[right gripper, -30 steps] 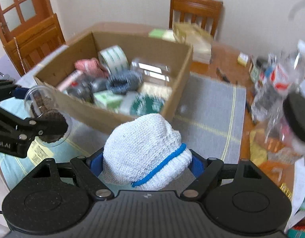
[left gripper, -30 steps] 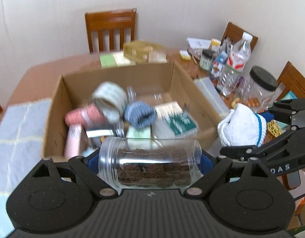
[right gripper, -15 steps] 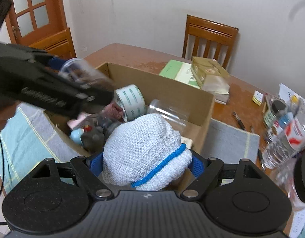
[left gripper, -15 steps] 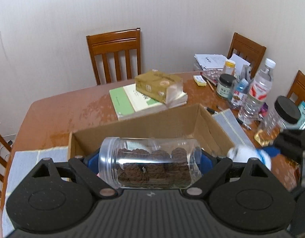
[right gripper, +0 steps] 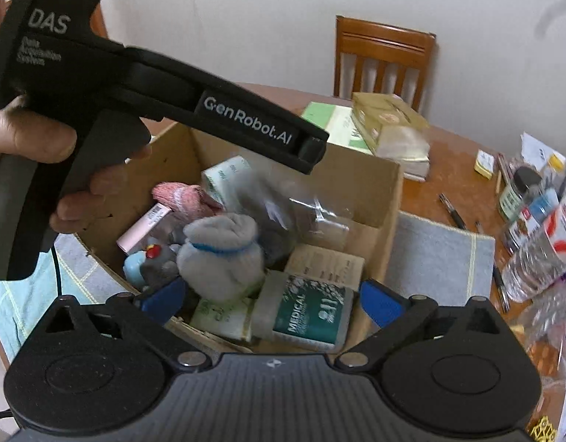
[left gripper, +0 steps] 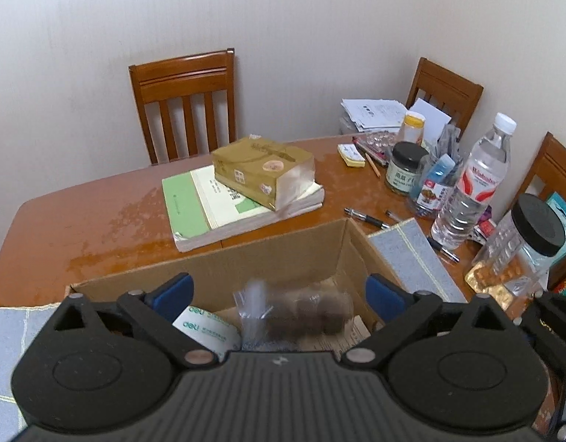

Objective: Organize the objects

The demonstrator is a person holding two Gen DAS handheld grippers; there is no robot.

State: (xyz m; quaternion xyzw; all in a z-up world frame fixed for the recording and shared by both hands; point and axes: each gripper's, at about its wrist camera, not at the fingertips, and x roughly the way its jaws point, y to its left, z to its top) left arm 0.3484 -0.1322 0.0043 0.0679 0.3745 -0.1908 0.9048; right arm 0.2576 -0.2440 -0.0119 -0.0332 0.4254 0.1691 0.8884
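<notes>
Both grippers hover over the cardboard box (left gripper: 283, 258) (right gripper: 390, 184). My left gripper (left gripper: 279, 291) has its jaws opening, and the clear jar of brown biscuits (left gripper: 297, 316) (right gripper: 283, 202) is a blur below them, free of the blue pads. My right gripper (right gripper: 270, 296) also has its jaws opening, and the white knitted roll with a blue band (right gripper: 224, 254) sits blurred in the box among the other items, clear of the pads. A hand (right gripper: 43, 154) holds the left gripper's black body (right gripper: 172, 103) across the right wrist view.
The box holds a tape roll (right gripper: 224, 176), a pink roll (right gripper: 183, 199), a green medical pack (right gripper: 308, 309) and several small items. Books and a tissue pack (left gripper: 261, 173) lie behind the box. Bottles (left gripper: 471, 184), jars (left gripper: 530, 235) and pens crowd the right side. Wooden chairs (left gripper: 183, 103) surround the table.
Both grippers opened. The biscuit jar left the left gripper's pads and the white knitted roll left the right gripper's pads; both dropped into the box. The left gripper moved farther over the box.
</notes>
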